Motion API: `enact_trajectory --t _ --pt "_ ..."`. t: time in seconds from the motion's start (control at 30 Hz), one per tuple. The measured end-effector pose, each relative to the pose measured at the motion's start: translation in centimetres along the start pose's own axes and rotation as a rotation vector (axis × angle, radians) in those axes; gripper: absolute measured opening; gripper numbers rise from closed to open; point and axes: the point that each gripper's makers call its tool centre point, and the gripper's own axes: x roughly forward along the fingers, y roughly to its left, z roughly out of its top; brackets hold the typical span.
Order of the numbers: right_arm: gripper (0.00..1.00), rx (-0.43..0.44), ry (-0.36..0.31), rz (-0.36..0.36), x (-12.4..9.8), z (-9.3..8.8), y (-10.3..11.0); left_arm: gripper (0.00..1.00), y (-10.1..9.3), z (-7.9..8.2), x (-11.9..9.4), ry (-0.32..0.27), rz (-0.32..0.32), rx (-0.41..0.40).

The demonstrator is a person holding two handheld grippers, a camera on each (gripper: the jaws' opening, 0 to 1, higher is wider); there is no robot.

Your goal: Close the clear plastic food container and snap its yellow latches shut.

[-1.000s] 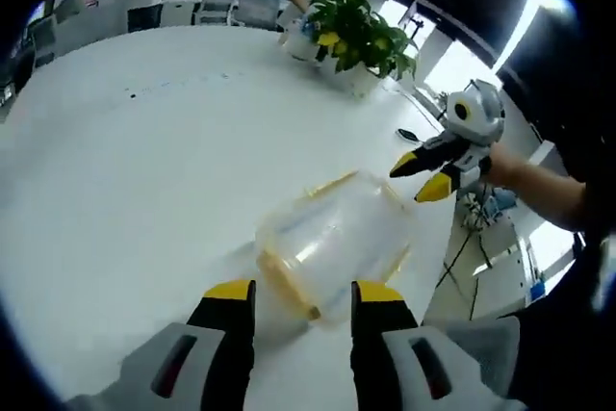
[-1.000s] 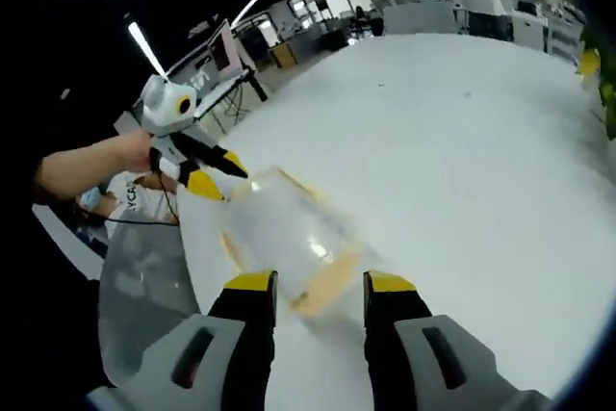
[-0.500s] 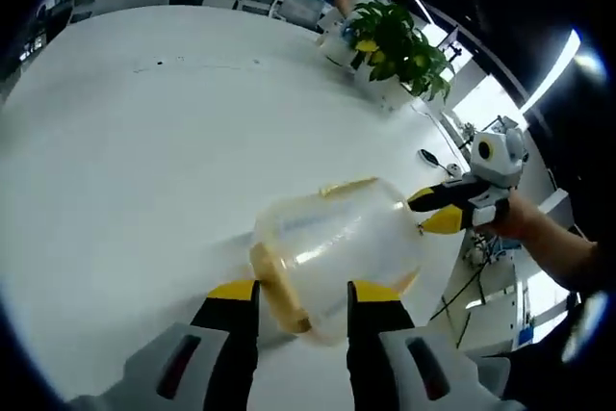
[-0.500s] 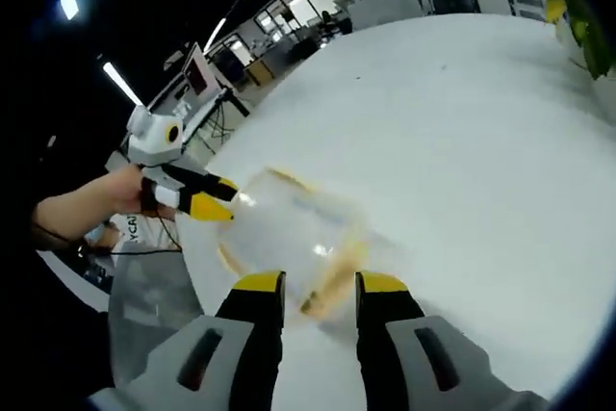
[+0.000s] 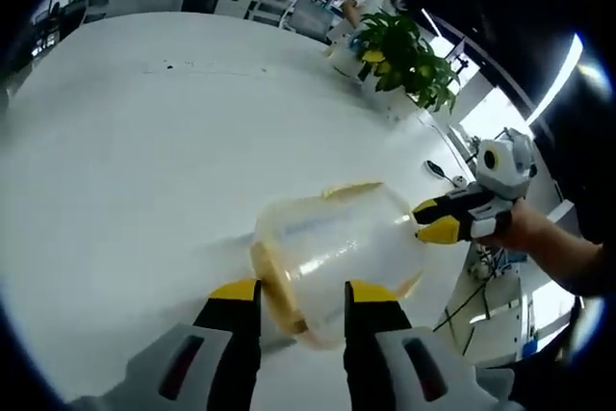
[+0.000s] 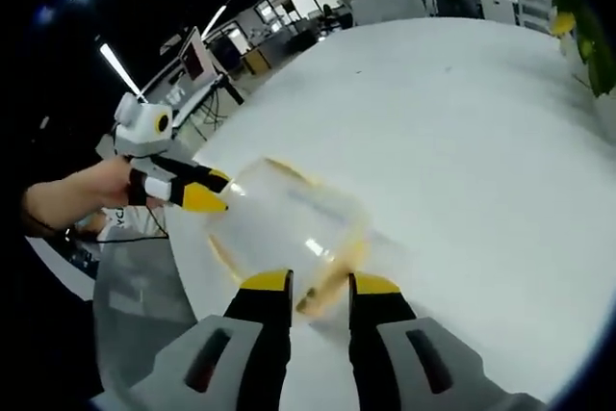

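container point(image 5: 332, 243) on table point(image 5: 144, 141), long axis between grippers; left gripper point(image 5: 301, 292), right gripper point(image 6: 310, 282) jaws parted, astride ends.

A broad white table point(image 5: 144, 170) bears a potted plant point(image 5: 404, 55), with office desks point(image 6: 404, 2) and ceiling strip lights point(image 6: 120, 69) beyond.

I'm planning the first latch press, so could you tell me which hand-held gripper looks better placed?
Probably the right hand-held gripper: its jaw tips sit at the container edge beside a yellow latch. The left hand-held gripper straddles the opposite end.
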Motion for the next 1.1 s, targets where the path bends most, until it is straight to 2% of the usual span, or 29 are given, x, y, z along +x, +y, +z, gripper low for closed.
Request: enact_trajectory --t 0.17,0.2,0.27,0.33,0.4,0.5,0.6,0.63,0.87,1.03,1.1 --pt "0.17 0.002 0.032 0.012 0.2 0.1 0.1 0.26 -0.1 0.1 0.0 -0.02 0.023 -0.023" --pt "0.16 -0.001 0.035 0.016 0.2 0.1 0.1 0.26 0.1 0.4 0.1 -0.03 0.039 0.028" --pt "0.16 -0.014 0.041 0.013 0.2 0.1 0.1 0.25 -0.2 0.3 0.2 -0.039 0.036 -0.023" --pt "0.16 -0.01 0.056 0.01 0.2 -0.3 0.0 0.22 -0.2 0.1 0.3 -0.021 0.018 -0.07" --pt "0.16 0.013 0.041 0.023 0.5 -0.4 -0.1 0.22 -0.8 0.8 0.5 -0.019 0.012 -0.07" --pt "0.17 0.059 0.022 0.051 0.6 -0.6 -0.1 0.23 -0.1 0.3 0.3 -0.02 0.01 -0.073" --pt "0.17 0.048 0.017 0.049 0.5 -0.4 0.2 0.24 0.1 0.1 0.3 -0.029 0.008 -0.068" --pt "0.17 0.047 0.019 0.044 0.6 -0.4 0.2 0.24 0.2 0.0 0.2 -0.018 0.026 -0.061" --pt "0.18 0.037 0.042 0.022 0.5 0.0 0.4 0.25 0.0 -0.2 0.1 0.0 0.038 -0.081" --pt "0.19 0.022 0.045 0.016 0.4 0.0 0.3 0.27 0.0 -0.3 0.0 -0.02 0.03 -0.089" --pt "0.19 -0.023 0.046 0.009 0.4 0.2 0.3 0.28 -0.2 -0.4 0.0 -0.029 0.024 -0.077"
